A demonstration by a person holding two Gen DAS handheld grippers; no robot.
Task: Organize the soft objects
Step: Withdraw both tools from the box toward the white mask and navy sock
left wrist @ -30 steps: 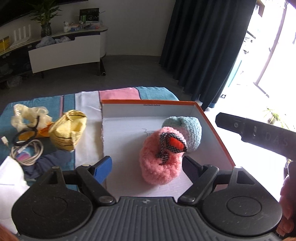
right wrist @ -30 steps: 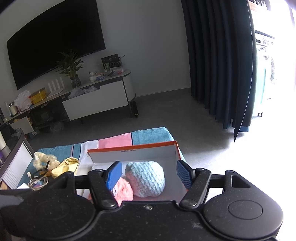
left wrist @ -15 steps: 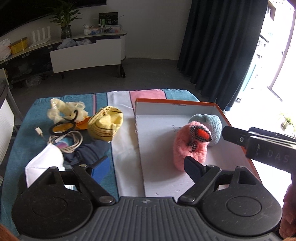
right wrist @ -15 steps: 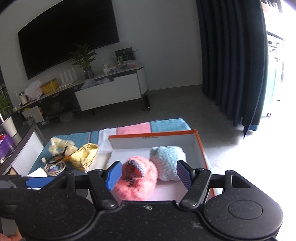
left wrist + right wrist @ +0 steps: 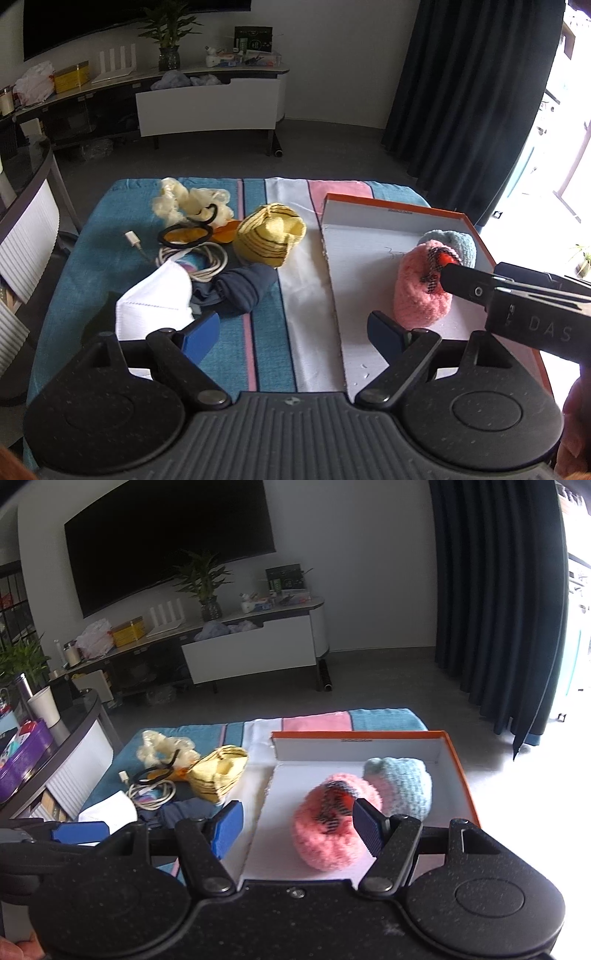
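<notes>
An orange box (image 5: 388,218) with a white inside lies on the right of the striped cloth. A pink knitted piece (image 5: 417,299) with a checked ribbon rests in it, against a light blue knitted piece (image 5: 463,242). My left gripper (image 5: 291,334) hangs open and empty over the cloth near the box's left wall. One finger (image 5: 469,286) of the right gripper crosses in front of the pink piece. In the right wrist view my right gripper (image 5: 299,829) is open, with the pink piece (image 5: 325,834) beyond its pads and the blue piece (image 5: 402,786) behind. A yellow striped knit (image 5: 271,234) lies left of the box.
On the left of the cloth (image 5: 110,229) lie a cream scrunchie (image 5: 184,201), a black hair tie (image 5: 184,234), a coiled white cable (image 5: 199,264), a white mask (image 5: 155,302) and a navy fabric piece (image 5: 247,284). A dark side table (image 5: 77,716) stands at the far left.
Both grippers have drawn back from the box. The left one has shifted left, so the pink piece is no longer between its fingers. More of the cloth shows.
</notes>
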